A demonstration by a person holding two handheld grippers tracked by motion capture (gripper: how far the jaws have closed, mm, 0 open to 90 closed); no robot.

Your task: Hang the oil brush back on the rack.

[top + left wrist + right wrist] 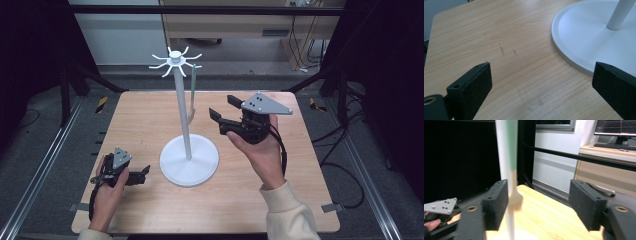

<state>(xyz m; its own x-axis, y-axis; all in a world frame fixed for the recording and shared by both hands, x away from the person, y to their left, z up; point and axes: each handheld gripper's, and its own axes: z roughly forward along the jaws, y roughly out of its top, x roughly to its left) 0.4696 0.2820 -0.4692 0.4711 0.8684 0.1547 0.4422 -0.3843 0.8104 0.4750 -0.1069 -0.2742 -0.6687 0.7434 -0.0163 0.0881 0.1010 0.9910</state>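
A green-handled brush hangs from 1 hook of the white stand, bristles down, beside the pole at mid-table. The right gripper is raised just beside the brush, jaws spread wide and holding nothing. The left gripper rests low near the stand's base, jaws also apart and empty.

Risk: a jaw striking the pole is likely to rock the stand. A sideways pull could snag the brush on its hook.

No legible brand, label or writing is visible.

table wooden | stand white | brush hanging from stand
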